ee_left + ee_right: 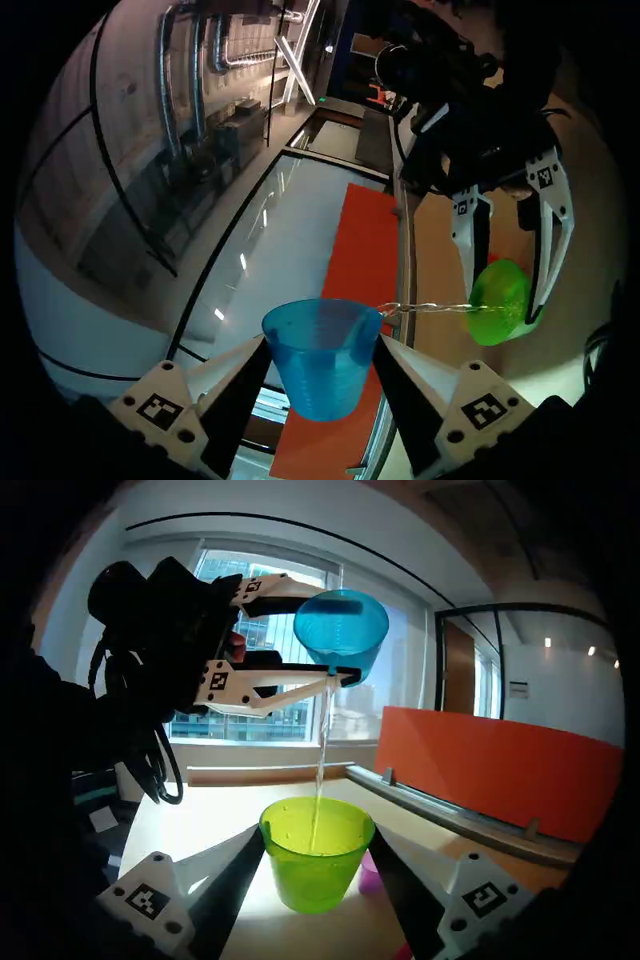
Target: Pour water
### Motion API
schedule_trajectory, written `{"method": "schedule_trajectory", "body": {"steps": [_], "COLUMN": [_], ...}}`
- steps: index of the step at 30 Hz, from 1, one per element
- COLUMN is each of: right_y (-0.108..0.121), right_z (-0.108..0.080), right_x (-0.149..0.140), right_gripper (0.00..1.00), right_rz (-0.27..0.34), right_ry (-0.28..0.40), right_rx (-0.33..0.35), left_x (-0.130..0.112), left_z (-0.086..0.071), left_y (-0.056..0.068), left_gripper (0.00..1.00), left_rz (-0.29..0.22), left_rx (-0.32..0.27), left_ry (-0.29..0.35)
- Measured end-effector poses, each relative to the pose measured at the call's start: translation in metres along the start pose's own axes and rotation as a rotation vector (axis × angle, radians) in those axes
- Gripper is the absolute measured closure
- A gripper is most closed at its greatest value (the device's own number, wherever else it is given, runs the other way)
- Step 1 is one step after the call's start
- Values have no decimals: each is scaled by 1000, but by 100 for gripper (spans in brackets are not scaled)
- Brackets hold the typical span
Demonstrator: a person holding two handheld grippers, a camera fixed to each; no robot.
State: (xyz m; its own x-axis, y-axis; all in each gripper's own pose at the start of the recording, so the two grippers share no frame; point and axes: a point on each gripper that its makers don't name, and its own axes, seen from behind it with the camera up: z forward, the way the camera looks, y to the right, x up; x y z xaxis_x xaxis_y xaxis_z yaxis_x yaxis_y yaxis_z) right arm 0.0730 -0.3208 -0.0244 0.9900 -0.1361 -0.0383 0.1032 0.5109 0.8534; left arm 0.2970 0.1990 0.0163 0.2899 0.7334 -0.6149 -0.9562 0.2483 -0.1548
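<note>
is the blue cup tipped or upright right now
Tipped. In the right gripper view a thin stream of water runs from the rim of the blue cup down into the green cup below it.

**Pour in progress**

Translucent blue cup [342, 636] is tilted, above the green cup [316, 852] and slightly to one side. A thin water stream [322, 752] falls from its lip into the green cup, which is translucent, upright, mouth up.
</note>
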Motion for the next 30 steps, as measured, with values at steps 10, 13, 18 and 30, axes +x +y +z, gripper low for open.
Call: {"method": "schedule_trajectory", "body": {"steps": [10, 13, 18, 30], "right_y": [0, 0, 0, 1], "right_z": [0, 0, 0, 2], "right_x": [-1, -1, -1, -1], "right_gripper": [9, 9, 9, 9], "right_rz": [-1, -2, -1, -4], "right_ry": [-2, -2, -3, -5], "right_rx": [-1, -2, -2, 0], "left_x": [1, 2, 3, 5], "left_z": [0, 0, -1, -2], "left_y": [0, -1, -3, -10], "left_gripper": [16, 16, 16, 16], "left_rz": [29, 40, 55, 99], "left_rx": [6, 9, 14, 15], "left_ry": [0, -1, 1, 3]}}
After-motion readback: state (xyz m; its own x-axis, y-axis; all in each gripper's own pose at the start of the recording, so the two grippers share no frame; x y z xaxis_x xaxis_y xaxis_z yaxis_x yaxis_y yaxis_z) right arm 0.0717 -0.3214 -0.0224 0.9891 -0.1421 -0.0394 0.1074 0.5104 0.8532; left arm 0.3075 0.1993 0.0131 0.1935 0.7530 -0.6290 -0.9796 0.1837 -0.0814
